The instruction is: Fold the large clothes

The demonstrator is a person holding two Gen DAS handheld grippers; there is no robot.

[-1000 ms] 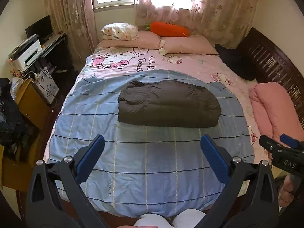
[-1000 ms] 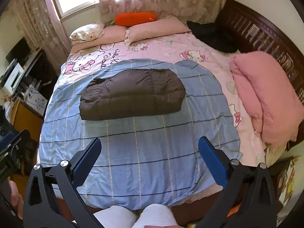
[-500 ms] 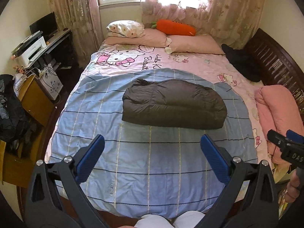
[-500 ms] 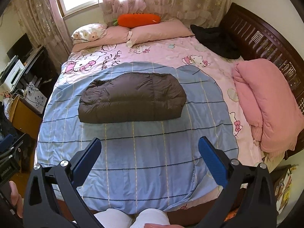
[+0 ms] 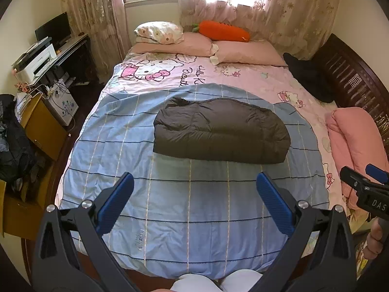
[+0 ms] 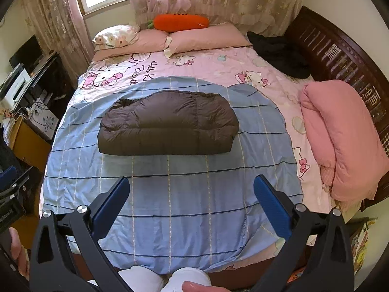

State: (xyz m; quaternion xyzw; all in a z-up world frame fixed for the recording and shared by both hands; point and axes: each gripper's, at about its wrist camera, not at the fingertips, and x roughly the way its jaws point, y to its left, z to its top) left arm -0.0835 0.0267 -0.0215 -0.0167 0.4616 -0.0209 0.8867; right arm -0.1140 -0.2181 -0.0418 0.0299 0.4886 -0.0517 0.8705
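Note:
A dark brown puffy jacket (image 5: 220, 131) lies folded into a compact bundle in the middle of a blue checked sheet (image 5: 194, 204) on the bed; it also shows in the right wrist view (image 6: 167, 124). My left gripper (image 5: 194, 194) is open and empty, held above the foot of the bed, well short of the jacket. My right gripper (image 6: 190, 193) is open and empty too, at the same distance. The right gripper's tip (image 5: 364, 187) shows at the right edge of the left wrist view.
A rolled pink quilt (image 6: 340, 136) lies on the bed's right side by the dark wooden frame (image 6: 340, 48). Pink pillows (image 5: 245, 51), a carrot plush (image 5: 223, 30) and a black garment (image 5: 308, 75) lie at the head. A desk with a printer (image 5: 36, 60) stands on the left.
Both grippers have pulled back and risen from the bed, so more of the room shows. The jacket has not moved. Both stay open.

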